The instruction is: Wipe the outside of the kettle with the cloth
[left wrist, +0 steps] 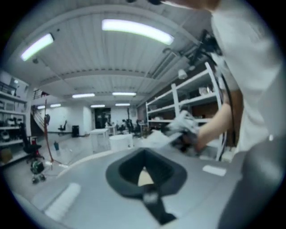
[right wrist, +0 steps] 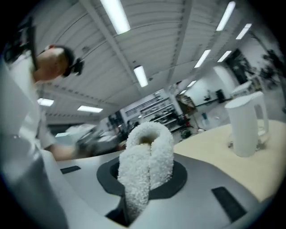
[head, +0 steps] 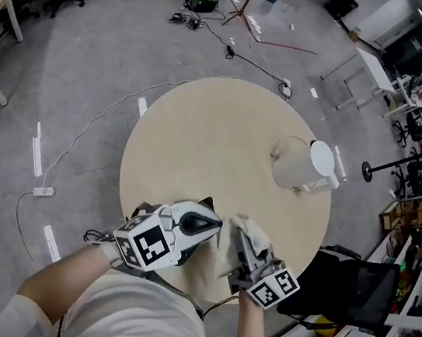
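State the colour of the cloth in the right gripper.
The cloth is white, nubbly-textured; clearest in the right gripper view.

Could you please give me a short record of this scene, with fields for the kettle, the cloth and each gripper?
surface: round pale table
kettle: white kettle, upright on the table's right side, nothing touching it
cloth: white cloth, clamped in the right gripper
right gripper: shut on the cloth, over the table's near edge, apart from the kettle
left gripper: left gripper, jaws together with nothing between them, beside the right gripper
wiping: not yet begun; the cloth is clear of the kettle
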A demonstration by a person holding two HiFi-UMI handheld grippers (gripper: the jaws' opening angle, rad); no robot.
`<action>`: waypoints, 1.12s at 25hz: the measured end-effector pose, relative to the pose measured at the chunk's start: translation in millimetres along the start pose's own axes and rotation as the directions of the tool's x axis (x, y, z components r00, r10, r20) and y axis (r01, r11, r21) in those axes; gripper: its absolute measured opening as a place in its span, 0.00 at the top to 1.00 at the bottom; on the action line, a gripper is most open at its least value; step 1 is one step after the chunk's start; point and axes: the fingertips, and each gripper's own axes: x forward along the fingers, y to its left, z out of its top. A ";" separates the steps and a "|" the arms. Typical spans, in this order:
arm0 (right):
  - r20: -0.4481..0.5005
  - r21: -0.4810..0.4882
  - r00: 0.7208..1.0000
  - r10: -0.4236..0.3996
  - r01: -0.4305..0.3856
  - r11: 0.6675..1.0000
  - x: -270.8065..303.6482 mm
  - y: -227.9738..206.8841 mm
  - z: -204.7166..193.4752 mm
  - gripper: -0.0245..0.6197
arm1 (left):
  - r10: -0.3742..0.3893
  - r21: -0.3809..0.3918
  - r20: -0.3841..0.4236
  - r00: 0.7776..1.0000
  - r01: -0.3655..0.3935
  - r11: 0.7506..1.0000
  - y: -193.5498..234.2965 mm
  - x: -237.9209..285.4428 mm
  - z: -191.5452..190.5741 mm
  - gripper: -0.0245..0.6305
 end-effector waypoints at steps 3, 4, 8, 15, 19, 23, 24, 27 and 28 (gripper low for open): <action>-0.266 -0.199 0.931 0.248 -0.305 0.931 -11.9 110.1 -71.2 0.86 | -0.112 0.032 -0.088 0.990 0.115 0.993 46.7 36.6 13.4 0.96; -0.348 -0.205 0.891 0.292 -0.376 0.904 1.4 141.4 -94.9 0.86 | -0.195 0.083 -0.153 0.969 0.209 0.974 42.3 52.4 9.4 0.96; -0.564 -0.132 0.793 0.232 -0.364 0.922 62.3 170.6 -155.7 0.86 | -0.378 0.201 -0.495 0.783 0.526 0.826 -17.8 104.3 -61.8 0.96; -0.406 -0.089 0.914 -0.027 -0.010 0.996 16.1 76.6 -129.4 0.86 | -0.258 0.055 -0.597 0.760 0.359 0.932 3.6 118.5 -107.0 0.96; -0.318 -0.102 0.935 -0.157 0.130 0.986 6.1 36.3 -110.2 0.86 | -0.080 -0.085 -0.540 0.838 0.040 0.996 52.5 87.2 -110.7 0.96; -0.264 -0.111 0.935 -0.239 0.216 0.970 1.3 -8.0 -91.1 0.86 | 0.124 -0.192 -0.439 0.890 -0.228 0.954 70.5 61.3 -102.0 0.96; -0.267 -0.107 0.934 -0.237 0.216 0.971 2.1 -14.0 -86.9 0.86 | 0.167 -0.195 -0.427 0.889 -0.271 0.943 70.4 55.9 -100.3 0.96; -0.171 -0.146 0.952 -0.253 0.229 0.962 9.6 -13.0 -51.7 0.86 | 0.263 -0.131 -0.370 0.891 -0.330 0.935 58.4 40.6 -78.2 0.96; -0.118 -0.169 0.959 -0.259 0.238 0.956 15.5 -9.8 -38.5 0.86 | 0.274 -0.087 -0.350 0.896 -0.322 0.943 49.2 39.2 -69.0 0.96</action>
